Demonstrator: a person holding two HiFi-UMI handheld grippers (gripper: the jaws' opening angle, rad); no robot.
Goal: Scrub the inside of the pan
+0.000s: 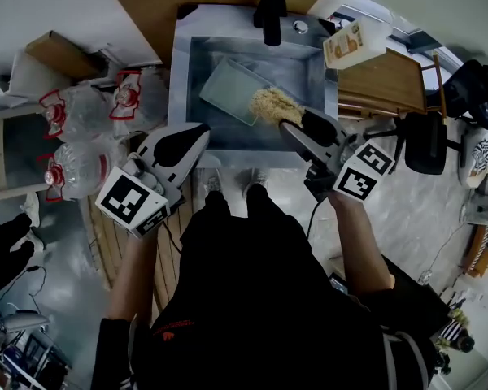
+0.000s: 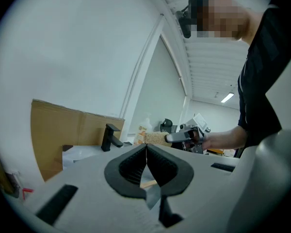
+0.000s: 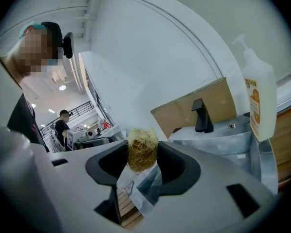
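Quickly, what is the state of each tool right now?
Left tool: closed, holding nothing.
Right tool: closed on the scrubber.

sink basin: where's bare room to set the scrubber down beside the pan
Bare floor of the steel sink basin lies back right, between the pale rectangular pan, the black faucet and the right wall. A narrower strip runs along the front wall. The front right is crowded by the right gripper holding the tan fibre scrubber.
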